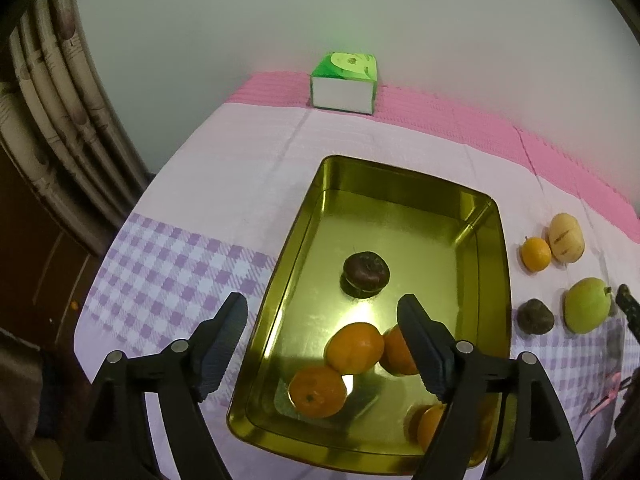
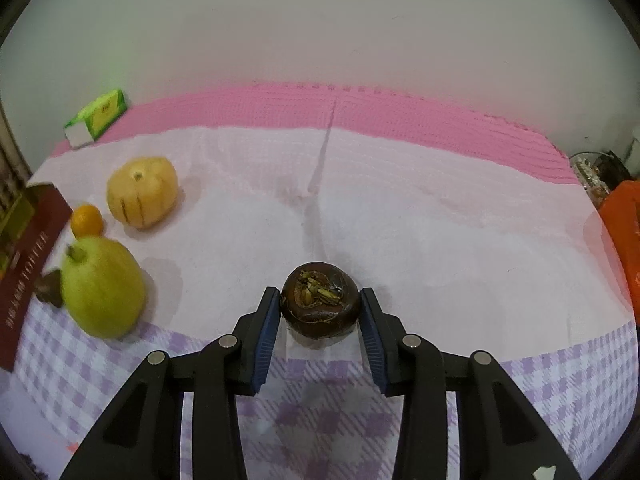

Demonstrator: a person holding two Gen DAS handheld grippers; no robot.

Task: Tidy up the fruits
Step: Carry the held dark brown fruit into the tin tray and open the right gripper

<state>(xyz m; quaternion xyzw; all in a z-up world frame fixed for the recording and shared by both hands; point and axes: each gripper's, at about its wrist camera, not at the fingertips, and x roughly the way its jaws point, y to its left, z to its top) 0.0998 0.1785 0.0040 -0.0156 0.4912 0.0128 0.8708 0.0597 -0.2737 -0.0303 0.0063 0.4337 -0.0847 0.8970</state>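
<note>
A: Left wrist view. The left tongs [image 1: 322, 346] hang open and empty, tilted down over the gold tray [image 1: 280, 280] on the table [image 1: 240, 152]. The tray holds oranges [image 1: 354, 347] and one dark fruit [image 1: 366, 274].

B: Right wrist view. The right tongs [image 2: 320, 322] are closed on a dark brown fruit [image 2: 319, 300]. To the left lie a green pear [image 2: 102, 286], a small orange [image 2: 87, 220] and a yellow melon [image 2: 142, 191]. Only the left view shows the tray's inside.

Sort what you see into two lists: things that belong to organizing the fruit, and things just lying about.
Belongs to the job:
gold tin
oranges in it
dark fruit in it
dark fruit in the right gripper
green pear
yellow melon
small orange

Just lying about:
green box
red book
</note>
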